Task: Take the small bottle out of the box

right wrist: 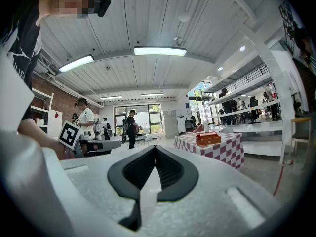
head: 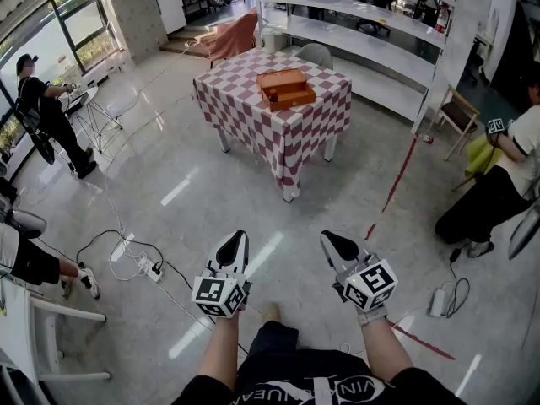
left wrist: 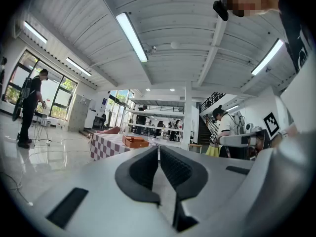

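Observation:
An orange box rests on a table with a red-and-white checked cloth, far ahead of me across the floor. No small bottle shows in any view. My left gripper and right gripper are held low over the floor, side by side, well short of the table. Both are shut with nothing between the jaws. In the left gripper view the left gripper points toward the distant box. From the right gripper, the box appears on the table off to the right.
A standing person is at the left, another crouches at the right. Cables and a power strip lie on the floor at my left. White shelving runs behind the table. A red tape line crosses the floor.

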Motion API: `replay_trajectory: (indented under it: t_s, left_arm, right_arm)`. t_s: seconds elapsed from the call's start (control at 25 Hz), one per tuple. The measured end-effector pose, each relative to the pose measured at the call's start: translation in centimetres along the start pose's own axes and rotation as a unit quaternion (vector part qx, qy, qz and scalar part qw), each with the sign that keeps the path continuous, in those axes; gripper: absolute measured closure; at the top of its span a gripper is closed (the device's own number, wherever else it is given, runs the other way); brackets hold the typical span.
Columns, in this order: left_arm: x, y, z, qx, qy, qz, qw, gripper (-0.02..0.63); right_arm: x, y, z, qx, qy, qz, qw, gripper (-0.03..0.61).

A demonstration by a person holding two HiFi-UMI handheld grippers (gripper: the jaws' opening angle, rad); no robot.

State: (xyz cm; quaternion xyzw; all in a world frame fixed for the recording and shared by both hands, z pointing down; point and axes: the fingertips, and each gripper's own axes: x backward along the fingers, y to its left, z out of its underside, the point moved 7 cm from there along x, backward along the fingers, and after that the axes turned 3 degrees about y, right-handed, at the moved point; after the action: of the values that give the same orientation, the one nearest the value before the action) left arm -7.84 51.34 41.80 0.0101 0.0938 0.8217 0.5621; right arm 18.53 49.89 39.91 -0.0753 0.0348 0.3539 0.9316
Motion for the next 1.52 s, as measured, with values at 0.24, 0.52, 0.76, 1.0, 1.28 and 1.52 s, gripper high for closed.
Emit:
replay_trajectory:
  t_s: [0.24,0.52,0.76,1.0,1.28,1.52]
  left_arm:
    - [-3.8,3.7,-1.0,0.002,0.001,0.009,1.0,0.594]
    - [-7.6,8.0,-1.9,-0.004,0.012,0.033,0.9994,0.594]
    - [-10.4,11.9,-1.7,-0.001,0.017,0.049,0.9986,0.594]
    - [-11.9,14.5,-1.3,0.017,0.022,0.053,0.9982,0.594]
    - [-13.3,16.5,-0.9,0.027,0.023,0.05,0.9981,0.594]
    - [-15.0,18.5,-1.2,0.031,0.024,0.034,0.9987,0.594]
  right_arm:
    - [-4.8,-2.1,-0.7,-0.006,0.003,0.013,1.0,0.572]
    - [-9.6,-3.9,-0.9,-0.025,0.008,0.036,0.999,0.572]
    - [-13.4,-5.0,-0.1,-0.053,0.001,0.07,0.996,0.572]
    - [-15.5,-5.5,0.6,-0.088,0.009,0.101,0.991,0.572]
    - [-17.7,-6.7,1.0,-0.11,0.012,0.108,0.988,0.572]
    - [-20.9,-8.0,0.8,-0.116,0.018,0.088,0.989,0.572]
